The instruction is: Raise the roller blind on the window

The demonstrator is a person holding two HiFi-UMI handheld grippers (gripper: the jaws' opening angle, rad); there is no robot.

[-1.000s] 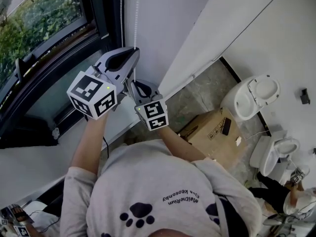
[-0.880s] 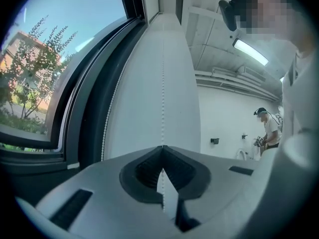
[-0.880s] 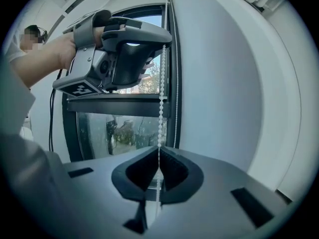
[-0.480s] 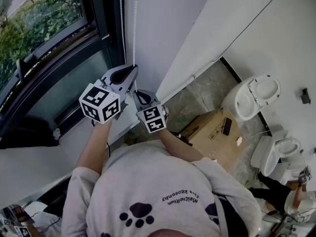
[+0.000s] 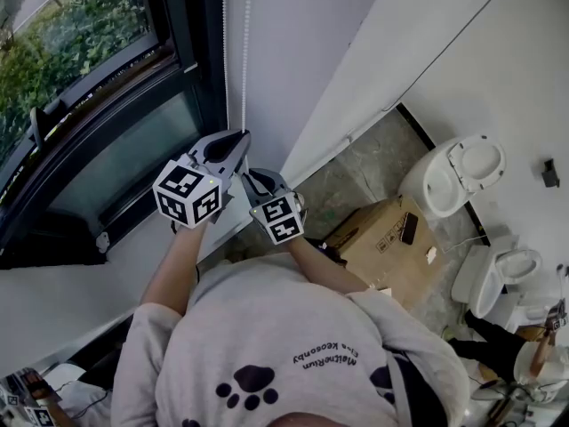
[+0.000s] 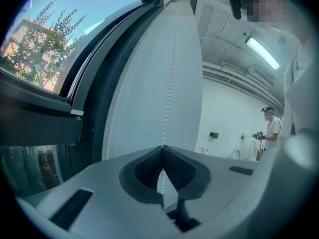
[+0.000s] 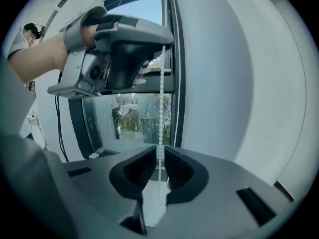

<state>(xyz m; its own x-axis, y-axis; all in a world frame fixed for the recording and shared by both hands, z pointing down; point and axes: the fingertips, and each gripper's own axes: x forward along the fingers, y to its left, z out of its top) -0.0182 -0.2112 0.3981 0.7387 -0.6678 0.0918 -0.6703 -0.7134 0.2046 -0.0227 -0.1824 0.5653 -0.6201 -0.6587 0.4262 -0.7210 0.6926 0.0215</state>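
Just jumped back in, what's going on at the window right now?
A person is working the bead chain that hangs beside the window, using two handheld grippers. The left gripper, the upper one, is clamped shut on the chain. The right gripper sits just below it on the same strand. Its jaws have just been opening, so the chain runs between them without being pinched.
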